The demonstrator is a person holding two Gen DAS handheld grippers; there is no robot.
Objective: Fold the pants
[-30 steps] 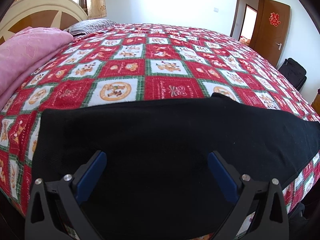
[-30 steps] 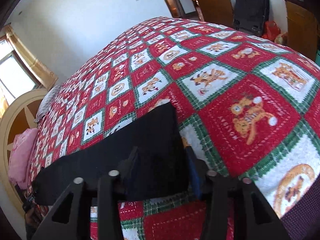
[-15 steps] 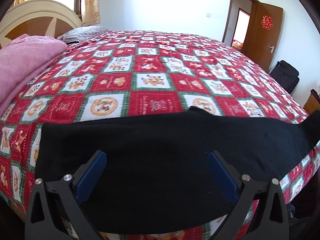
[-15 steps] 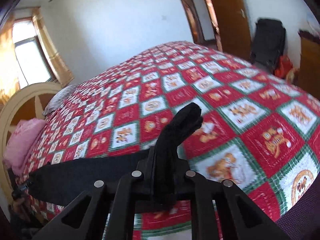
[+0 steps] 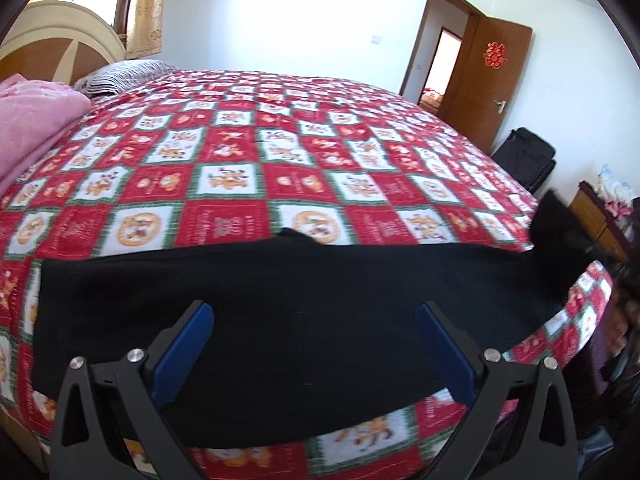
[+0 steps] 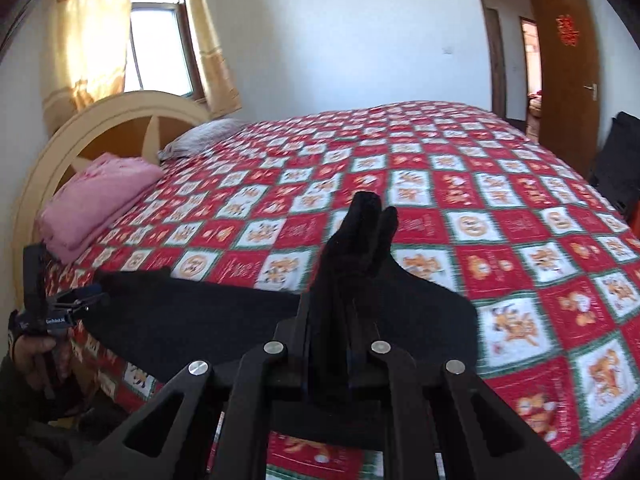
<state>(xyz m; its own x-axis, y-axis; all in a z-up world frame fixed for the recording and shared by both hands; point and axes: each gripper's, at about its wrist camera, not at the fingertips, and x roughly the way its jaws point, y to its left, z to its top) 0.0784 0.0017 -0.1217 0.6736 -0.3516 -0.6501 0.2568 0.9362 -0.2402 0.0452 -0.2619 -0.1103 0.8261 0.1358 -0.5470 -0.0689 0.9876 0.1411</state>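
**Right gripper has the leg end pinched and lifted; left gripper idle and wide**

Black pants (image 5: 280,312) lie flat in a long strip along the near edge of the bed (image 5: 248,184), on the red checked quilt. Flat and stretched out so one end can be carried over the other, by my read.

Right gripper (image 6: 340,364): jaws closed tight on the pants' leg end, which stands up bunched between the fingers and pokes above them. Lifted clear of the quilt, likely so the fold lands without dragging the layer underneath.

Left gripper (image 5: 312,344): jaws spread wide, nothing between the pads, hovering over the pants' middle. In the right wrist view it sits at the waist end, nearest the pink blanket (image 6: 96,200). Probably waiting to pin or catch that end.

Versus a second ago:
- right jaws were only half closed around flat cloth, now clamped
- leg end was lying on the quilt, now raised and crumpled
- right view has rolled to level
- left view shows the far end of the pants kicked up; the left gripper has backed off and risen slightly
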